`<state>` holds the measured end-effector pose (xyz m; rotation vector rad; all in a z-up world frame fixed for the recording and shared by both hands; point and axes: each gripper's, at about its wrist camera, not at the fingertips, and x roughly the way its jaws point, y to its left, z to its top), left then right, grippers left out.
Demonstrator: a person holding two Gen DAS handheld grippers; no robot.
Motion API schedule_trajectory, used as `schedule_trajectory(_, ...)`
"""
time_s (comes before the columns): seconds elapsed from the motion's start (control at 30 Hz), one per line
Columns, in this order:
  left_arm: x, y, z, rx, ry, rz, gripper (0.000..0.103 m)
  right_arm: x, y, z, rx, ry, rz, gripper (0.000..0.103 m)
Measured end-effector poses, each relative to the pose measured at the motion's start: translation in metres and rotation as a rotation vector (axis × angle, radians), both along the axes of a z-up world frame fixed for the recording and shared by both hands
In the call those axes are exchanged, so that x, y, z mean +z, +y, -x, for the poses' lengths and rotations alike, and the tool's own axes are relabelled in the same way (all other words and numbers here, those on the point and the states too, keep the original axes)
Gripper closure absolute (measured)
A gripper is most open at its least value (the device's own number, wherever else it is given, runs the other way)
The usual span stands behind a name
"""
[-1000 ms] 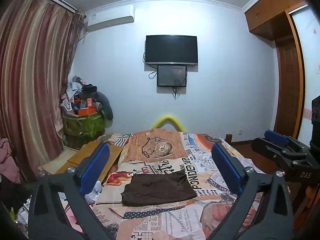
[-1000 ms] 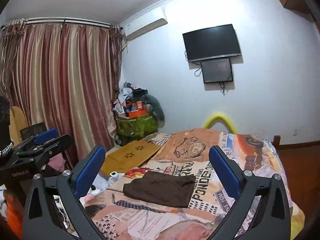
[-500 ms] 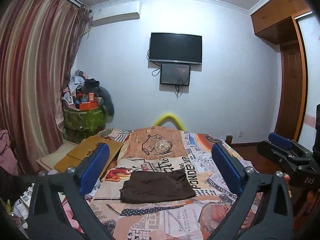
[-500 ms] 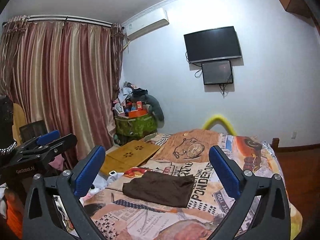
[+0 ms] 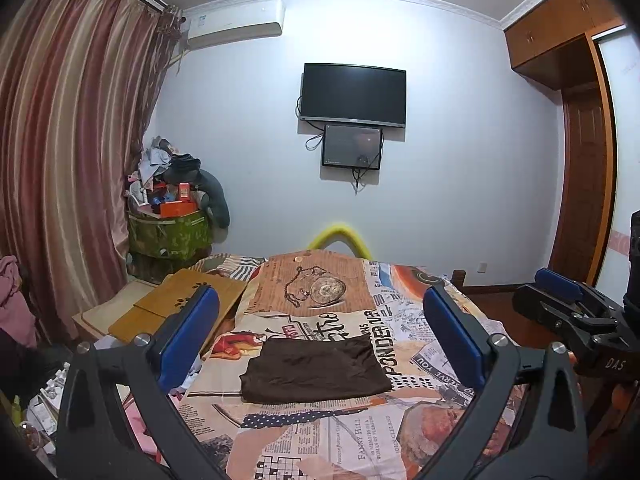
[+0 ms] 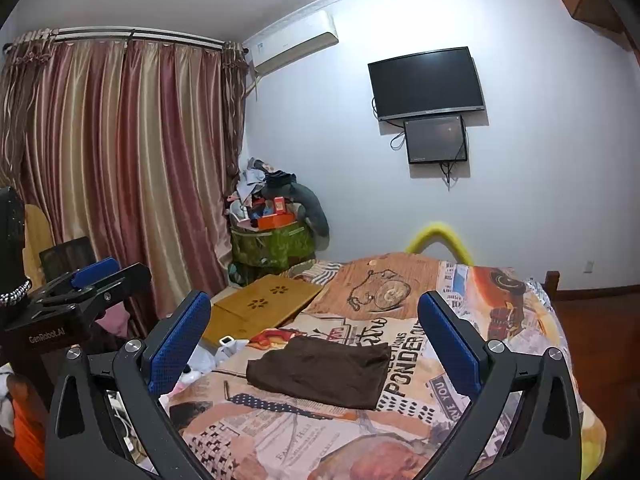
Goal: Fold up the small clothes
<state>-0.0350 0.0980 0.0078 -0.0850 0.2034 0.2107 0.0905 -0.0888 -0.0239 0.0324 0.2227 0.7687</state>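
Left gripper: your left gripper (image 5: pixel 320 340) hangs above the near end of the bed, its blue-padded fingers (image 5: pixel 190 334) spread wide with nothing between them.
Right gripper: your right gripper (image 6: pixel 314 342) is up in the air too, fingers (image 6: pixel 448 344) splayed just as wide and holding nothing (the left wrist camera catches it off to the right of the bed (image 5: pixel 576 312)).
Brown garment: the brown garment (image 5: pixel 314 368) lies flat on the bed as a neat rectangle, roughly mid-width, touched by neither gripper; from the right wrist camera (image 6: pixel 320 372) it looks doubled over, its far edge slightly lifted.
Bed: you have a newspaper-print bedspread (image 5: pixel 332 432) under the garment, a pocket-watch picture (image 5: pixel 320 290) printed beyond it toward the foot of the bed.
Beside the bed: a wooden lap desk (image 6: pixel 264 308) lies along the bed's left edge, and a green bag (image 6: pixel 272 248) heaped with clutter stands past it in the corner.
Beyond the bed: a dark television (image 5: pixel 354 94) hangs on the far wall with a smaller screen (image 5: pixel 352 148) just below it, and striped curtains (image 6: pixel 120 168) cover the wall to the bed's left.
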Motion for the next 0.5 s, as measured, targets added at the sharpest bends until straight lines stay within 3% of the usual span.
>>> schedule_trajectory(0.5,-0.0024,0.0,0.0,-0.01,0.005,-0.003,0.0,0.0031,0.0009,0.0013,-0.006,0.003,-0.003,0.0)
